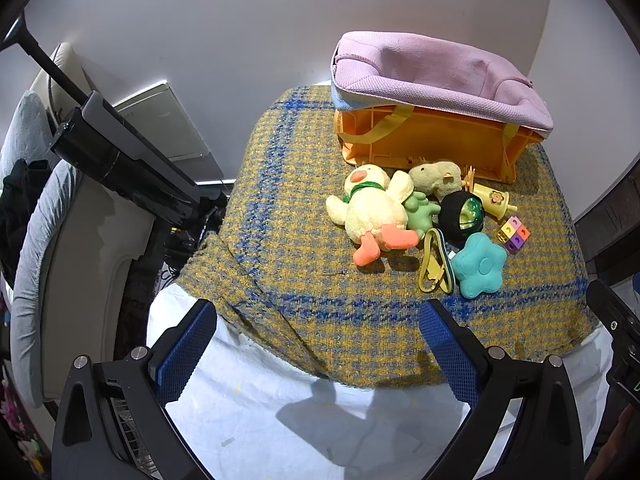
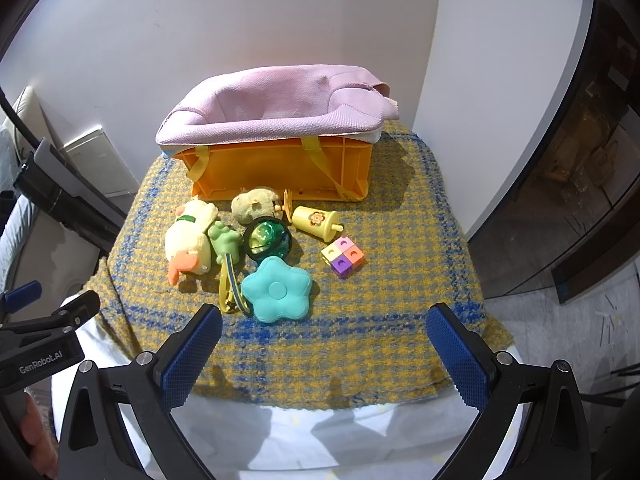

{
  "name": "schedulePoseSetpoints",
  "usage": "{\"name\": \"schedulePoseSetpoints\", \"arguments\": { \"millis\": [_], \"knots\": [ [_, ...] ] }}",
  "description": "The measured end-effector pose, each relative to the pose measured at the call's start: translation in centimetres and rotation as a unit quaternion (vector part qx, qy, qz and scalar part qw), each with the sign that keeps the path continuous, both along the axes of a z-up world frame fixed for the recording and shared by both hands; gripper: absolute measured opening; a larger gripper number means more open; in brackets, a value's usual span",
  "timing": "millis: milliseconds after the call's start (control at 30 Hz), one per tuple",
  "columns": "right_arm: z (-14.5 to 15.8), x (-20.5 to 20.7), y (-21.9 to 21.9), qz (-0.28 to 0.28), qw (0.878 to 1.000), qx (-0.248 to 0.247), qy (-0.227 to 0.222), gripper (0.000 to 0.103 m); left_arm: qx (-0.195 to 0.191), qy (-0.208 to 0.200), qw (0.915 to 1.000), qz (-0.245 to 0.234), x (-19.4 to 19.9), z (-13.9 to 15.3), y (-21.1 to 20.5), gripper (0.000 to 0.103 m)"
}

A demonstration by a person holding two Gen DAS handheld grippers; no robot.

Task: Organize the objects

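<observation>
Both claws stand wide apart with nothing between them. From the left wrist view, the left claw [image 1: 316, 344] hangs over the near edge of the tabletop [image 1: 280, 240], which is draped in a yellow-and-blue woven cloth over a white sheet. At the far side sits an orange plastic crate [image 1: 424, 144] lined with a pink fabric bag [image 1: 432, 76]; what lies inside cannot be seen. Just in front of it the toys cluster: a plush duck [image 1: 374, 210], a green frog toy [image 1: 420, 210], a tan plush animal [image 1: 436, 178], a black-and-green ball [image 1: 462, 214], a yellow toy cup [image 1: 494, 199], a block of coloured cubes [image 1: 514, 236], a teal star cushion [image 1: 478, 266] and a yellow strap [image 1: 434, 262]. From the right wrist view, the right claw [image 2: 324, 344] hovers over the cloth's near edge, the star cushion [image 2: 278, 290] closest to it, the cubes [image 2: 343, 257] and cup [image 2: 316, 221] right of the cluster, the duck [image 2: 190, 240] on the left, and the crate [image 2: 280, 172] behind, its inside showing only pink lining [image 2: 276, 108].
</observation>
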State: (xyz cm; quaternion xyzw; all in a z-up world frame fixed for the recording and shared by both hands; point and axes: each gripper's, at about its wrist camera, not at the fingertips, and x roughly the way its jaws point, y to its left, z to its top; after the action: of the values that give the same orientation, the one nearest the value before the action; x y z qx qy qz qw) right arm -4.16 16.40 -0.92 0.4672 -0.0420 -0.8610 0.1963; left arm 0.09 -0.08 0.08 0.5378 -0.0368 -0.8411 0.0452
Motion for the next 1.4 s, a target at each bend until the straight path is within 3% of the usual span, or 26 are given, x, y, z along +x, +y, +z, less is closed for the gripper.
{"name": "schedulePoseSetpoints", "arguments": {
  "millis": [1400],
  "knots": [
    [0.09, -0.26, 0.09, 0.000, 1.000, -0.003, -0.004, 0.102, -0.003, -0.003, 0.9991, 0.041, 0.18, -0.29, -0.20, 0.103]
  ]
}}
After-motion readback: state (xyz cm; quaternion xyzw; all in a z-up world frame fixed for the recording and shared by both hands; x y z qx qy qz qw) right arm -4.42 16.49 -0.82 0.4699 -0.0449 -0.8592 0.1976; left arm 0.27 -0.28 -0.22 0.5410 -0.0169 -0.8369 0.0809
